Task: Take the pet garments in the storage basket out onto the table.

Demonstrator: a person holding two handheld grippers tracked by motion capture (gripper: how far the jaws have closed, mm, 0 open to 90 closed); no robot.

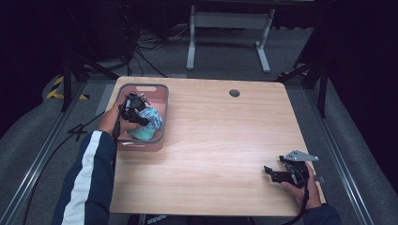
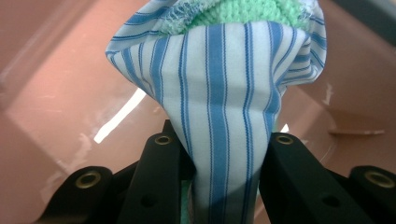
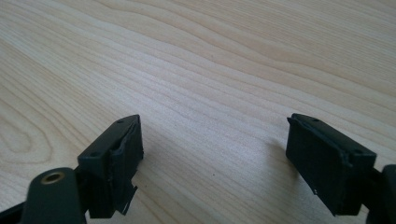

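My left gripper (image 1: 140,118) reaches into a pink basket (image 1: 143,86) at the table's left. Its jaws are shut on a white cloth with blue stripes (image 2: 224,93), which bunches up between the two black pads (image 2: 161,158). A green knitted piece (image 2: 233,11) shows at the top of that cloth, and teal-green fabric (image 1: 143,133) lies under it in the basket. My right gripper (image 1: 273,173) sits near the table's front right corner, held by a hand. In the right gripper view its jaws (image 3: 215,149) stand wide open just above bare wood (image 3: 210,60), with nothing between them.
The wooden table (image 1: 216,140) has a round cable hole (image 1: 234,93) near its far edge. Beyond the far edge stand a white desk frame (image 1: 230,33) and cables on grey carpet. Metal rails run along both sides of the table.
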